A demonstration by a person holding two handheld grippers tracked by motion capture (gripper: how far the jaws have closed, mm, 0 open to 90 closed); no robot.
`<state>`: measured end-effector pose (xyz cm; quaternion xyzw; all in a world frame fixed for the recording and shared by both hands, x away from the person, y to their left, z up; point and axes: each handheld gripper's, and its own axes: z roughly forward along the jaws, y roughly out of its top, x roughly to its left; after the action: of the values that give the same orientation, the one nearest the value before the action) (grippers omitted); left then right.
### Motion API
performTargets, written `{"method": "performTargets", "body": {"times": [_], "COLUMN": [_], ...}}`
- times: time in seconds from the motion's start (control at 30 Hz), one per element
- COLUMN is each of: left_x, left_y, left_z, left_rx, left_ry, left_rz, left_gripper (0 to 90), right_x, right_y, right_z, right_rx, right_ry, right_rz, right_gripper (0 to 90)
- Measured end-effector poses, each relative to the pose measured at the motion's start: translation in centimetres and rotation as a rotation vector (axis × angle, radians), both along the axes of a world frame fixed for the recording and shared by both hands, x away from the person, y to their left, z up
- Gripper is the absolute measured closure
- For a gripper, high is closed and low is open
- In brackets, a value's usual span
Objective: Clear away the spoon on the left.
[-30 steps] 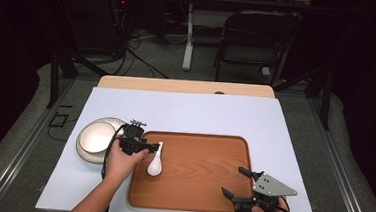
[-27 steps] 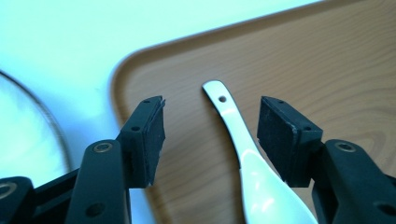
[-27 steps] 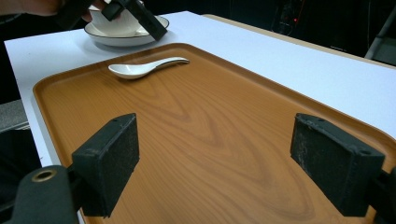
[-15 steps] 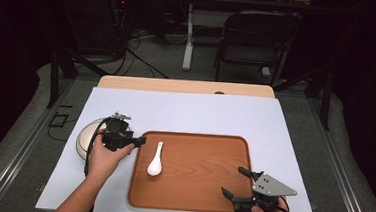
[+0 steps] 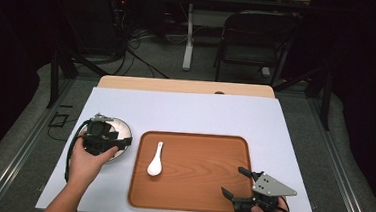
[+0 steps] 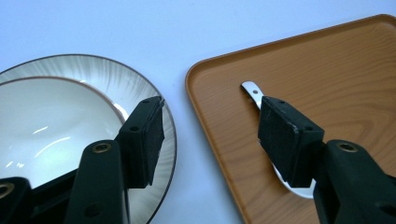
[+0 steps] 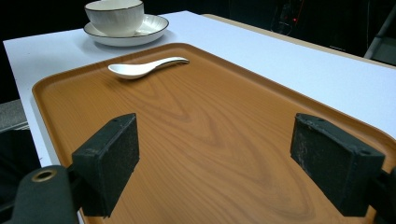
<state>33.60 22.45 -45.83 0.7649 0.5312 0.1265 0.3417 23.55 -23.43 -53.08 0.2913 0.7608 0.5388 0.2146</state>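
A white spoon lies on the left part of a wooden tray, bowl end toward me. Left of the tray a white bowl sits on a ribbed saucer. My left gripper hovers open over the saucer's right rim, with nothing between its jaws. Over the tray's near right corner my right gripper is open and holds nothing.
The tray rests on a white mat that covers most of the table. A strip of bare wooden tabletop shows at the far edge. Beyond it stand a black chair and cables on the floor.
My left gripper has drawn back leftward from the spoon to above the bowl and saucer. The spoon stays on the tray. The right gripper has not moved.
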Motion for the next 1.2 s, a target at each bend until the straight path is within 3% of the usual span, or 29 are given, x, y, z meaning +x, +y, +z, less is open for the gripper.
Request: {"method": "performTargets", "body": {"times": [0.53,0.73,0.97,1.2], "left_x": [-3.0,-3.7,-4.3,-4.9], "left_y": [3.2,3.5,3.8,3.6], "left_z": [-1.5,-2.6,-4.1,-4.7], "left_rx": [-0.022,-0.022,-0.062,-0.043], "left_ry": [-0.001,-0.008,-0.006,-0.033], "left_rz": [0.051,0.063,0.063,0.056], "left_gripper": [40.8,40.7,41.0,41.0], "right_x": [0.0,0.0,0.0,0.0], "right_y": [0.0,0.0,0.0,0.0], "right_z": [0.0,0.0,0.0,0.0], "right_rx": [-0.002,-0.003,0.0,-0.002], "right_ry": [-0.001,-0.002,0.0,-0.001], "right_rz": [-0.001,0.001,-0.002,-0.002], "right_gripper": [15.4,15.4,15.4,15.4]}}
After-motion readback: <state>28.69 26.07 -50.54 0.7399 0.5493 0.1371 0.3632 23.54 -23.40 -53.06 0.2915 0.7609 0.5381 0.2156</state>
